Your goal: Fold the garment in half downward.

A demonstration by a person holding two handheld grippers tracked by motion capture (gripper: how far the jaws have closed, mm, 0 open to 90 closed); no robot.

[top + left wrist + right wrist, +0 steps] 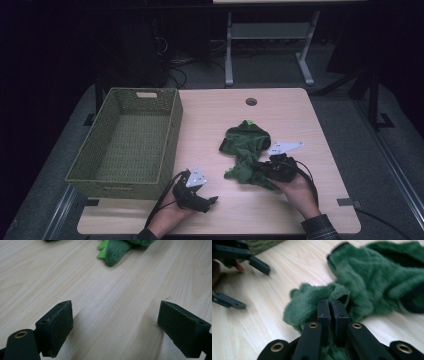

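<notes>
A dark green plush cloth [246, 142] with light green spikes lies crumpled on the wooden table [210, 115], right of centre. My right gripper [259, 169] is at its near end, shut on a fold of the cloth [312, 302]; in the right gripper view the jaws [331, 305] stand pressed together with the fleece bunched around their tips. My left gripper [214, 201] rests low at the table's front, left of the cloth, and is open with bare wood between its jaws [115, 322]. A spiked tip of the cloth [112, 252] lies ahead of it.
A green woven basket [172, 135] with nothing in it stands on the left side of the table, beside the left hand. A round cable hole [251, 101] sits near the far edge. Bare wood lies between the basket and the cloth. The left gripper [255, 288] appears opposite the right one.
</notes>
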